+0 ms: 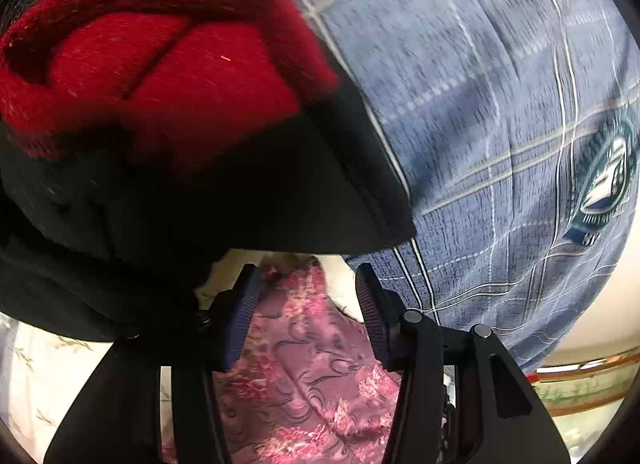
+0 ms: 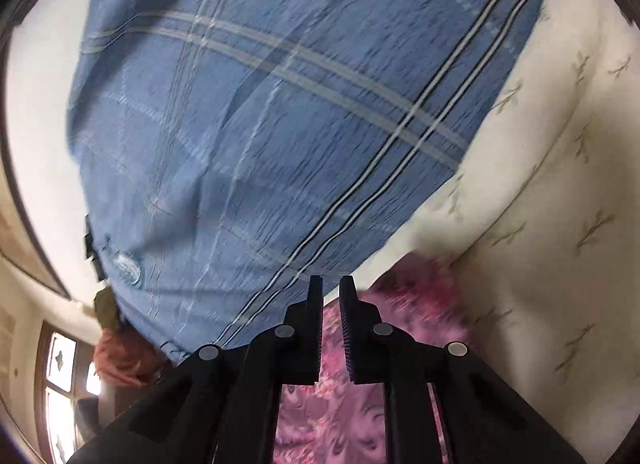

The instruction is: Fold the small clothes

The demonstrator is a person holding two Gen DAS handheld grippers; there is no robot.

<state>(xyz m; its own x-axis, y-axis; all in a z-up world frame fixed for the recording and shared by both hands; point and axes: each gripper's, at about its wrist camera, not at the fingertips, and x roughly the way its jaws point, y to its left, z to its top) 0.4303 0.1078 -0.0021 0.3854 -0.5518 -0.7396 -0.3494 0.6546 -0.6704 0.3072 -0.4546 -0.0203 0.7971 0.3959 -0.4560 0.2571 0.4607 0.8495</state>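
Blue plaid garment [image 2: 260, 124] lying across cream bed sheet [image 2: 560, 184], beside red-and-black clothes [image 1: 160, 76]. Left tool [image 1: 308, 296] hovering half-open, empty; right tool [image 2: 330, 296] nearly closed, gripping nothing. Next move, likely: pinching hem for folding.

Seen from the right wrist, the right tongs [image 2: 331, 284] reach up from the bottom edge, two black fingers [image 2: 314, 304] standing nearly together with a narrow empty gap between them and nothing clamped. A blue plaid garment [image 2: 272, 124] with pale and dark stripes fills most of the upper frame, slightly blurred, its lower edge just beyond the fingertips. A pale button [image 2: 127, 266] sits near its lower left edge. Below and between the fingers lies a pink floral cloth [image 2: 340, 404]. To the right spreads a cream sheet with a leaf print [image 2: 552, 224]. At lower left, a wooden-framed window [image 2: 60, 384] glows bright.
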